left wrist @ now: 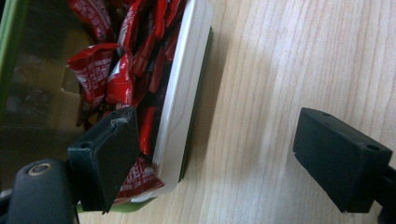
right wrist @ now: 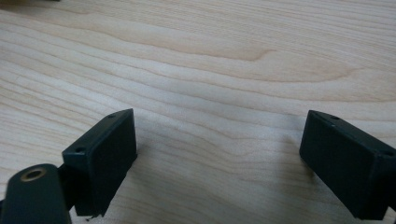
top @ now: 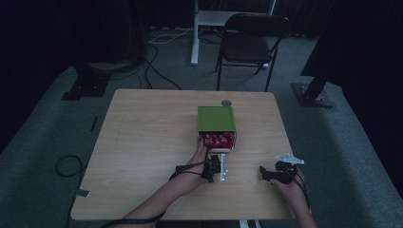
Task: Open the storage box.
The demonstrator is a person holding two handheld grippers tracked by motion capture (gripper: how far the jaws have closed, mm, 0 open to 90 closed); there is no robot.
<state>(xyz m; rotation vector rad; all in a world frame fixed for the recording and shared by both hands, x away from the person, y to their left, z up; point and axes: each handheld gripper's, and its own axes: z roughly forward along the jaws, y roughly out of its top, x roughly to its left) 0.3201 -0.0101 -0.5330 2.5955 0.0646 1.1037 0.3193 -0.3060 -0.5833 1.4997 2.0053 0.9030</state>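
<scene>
A green box (top: 216, 118) sits near the table's middle, its white drawer (top: 217, 147) pulled out toward me and holding several red wrapped sweets (top: 217, 138). My left gripper (top: 216, 167) is just in front of the drawer, open. In the left gripper view the drawer's white front (left wrist: 180, 93) runs between the jaws, one jaw over the red sweets (left wrist: 93, 70), the other over bare wood. My right gripper (top: 272, 172) rests open near the table's front right, with nothing but wood grain between its jaws (right wrist: 219, 158).
A small grey round disc (top: 226, 102) lies behind the box. The wooden table (top: 142, 142) is bare to the left. Beyond its far edge stand a dark folding chair (top: 252, 40) and a white desk leg (top: 195, 33), with cables on the floor.
</scene>
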